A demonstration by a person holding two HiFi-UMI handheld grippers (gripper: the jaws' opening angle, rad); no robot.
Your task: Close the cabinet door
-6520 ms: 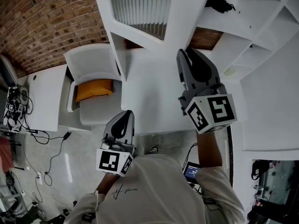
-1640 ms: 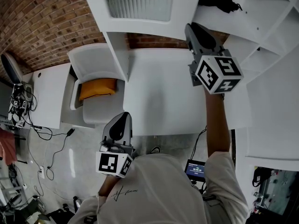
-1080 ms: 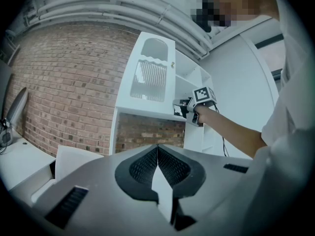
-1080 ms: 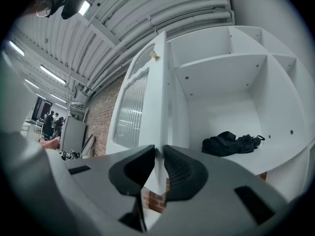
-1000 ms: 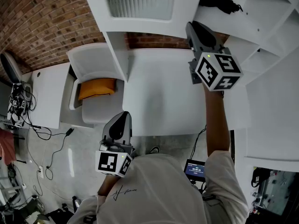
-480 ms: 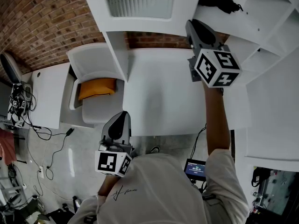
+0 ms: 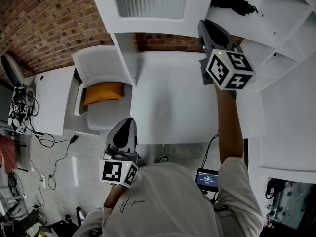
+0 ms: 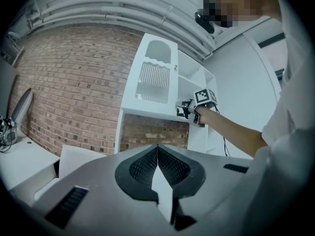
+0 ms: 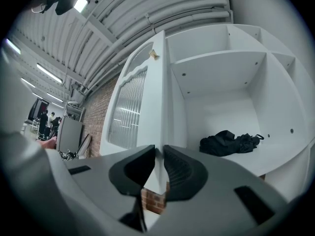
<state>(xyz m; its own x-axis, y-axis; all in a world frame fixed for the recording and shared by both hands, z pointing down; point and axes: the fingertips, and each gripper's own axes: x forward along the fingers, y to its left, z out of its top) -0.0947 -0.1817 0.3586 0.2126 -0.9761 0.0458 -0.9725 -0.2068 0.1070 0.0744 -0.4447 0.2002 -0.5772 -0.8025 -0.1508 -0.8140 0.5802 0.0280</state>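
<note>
Right gripper (image 9: pixel 160 154): jaws drawn in on the free edge of the white cabinet door with a ribbed glass panel (image 9: pixel 130 113). The door edge runs up between the two black pads, touching both. In the head view this gripper (image 7: pixel 208 32) is raised at the door's lower right corner.

Cabinet door: open. It stands out from the white open-shelf cabinet (image 9: pixel 221 77) and is seen nearly edge-on, with the cabinet interior exposed to its right.

Crumpled black cloth (image 9: pixel 229 142): lying on the shelf inside the exposed compartment, well apart from the jaws.

Left gripper (image 8: pixel 157 154): jaws together, nothing between them. It is held low near the person's body (image 7: pixel 124 132), over the grey floor, apart from the cabinet.

Surroundings: white countertop (image 7: pixel 168 100) below the door, red brick wall (image 8: pixel 69 82) behind, and a white chair with an orange cushion (image 7: pixel 100 94) to the left.
</note>
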